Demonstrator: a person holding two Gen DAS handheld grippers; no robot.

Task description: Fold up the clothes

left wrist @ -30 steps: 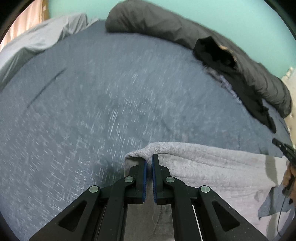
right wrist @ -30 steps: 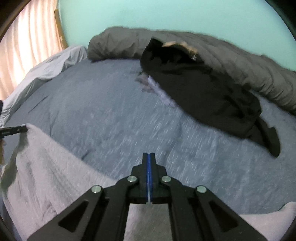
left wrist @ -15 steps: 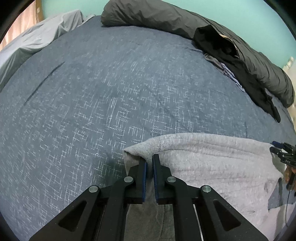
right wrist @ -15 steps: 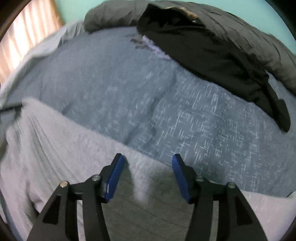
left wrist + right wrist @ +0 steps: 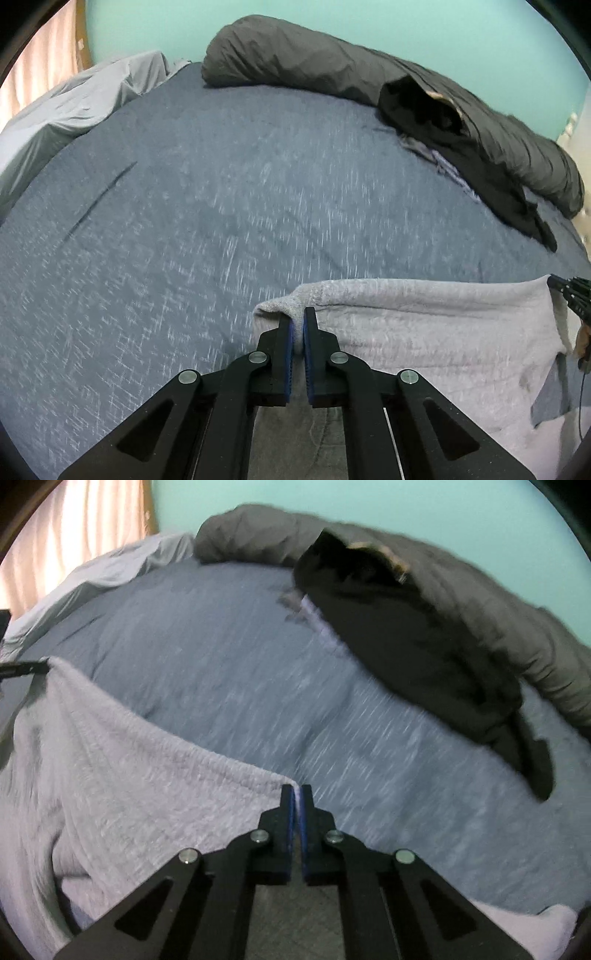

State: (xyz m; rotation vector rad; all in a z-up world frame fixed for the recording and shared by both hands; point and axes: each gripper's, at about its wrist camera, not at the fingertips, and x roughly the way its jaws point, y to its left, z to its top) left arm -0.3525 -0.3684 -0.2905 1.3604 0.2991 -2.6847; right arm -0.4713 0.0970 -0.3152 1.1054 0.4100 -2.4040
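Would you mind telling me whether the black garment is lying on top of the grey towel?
No, the black garment lies far back against the rolled duvet, apart from the grey towel.

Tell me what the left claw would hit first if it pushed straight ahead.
Past the grey garment edge it pinches, the left claw would probably meet the blue bedspread; the dark rolled duvet lies farther off. Depth is uncertain.
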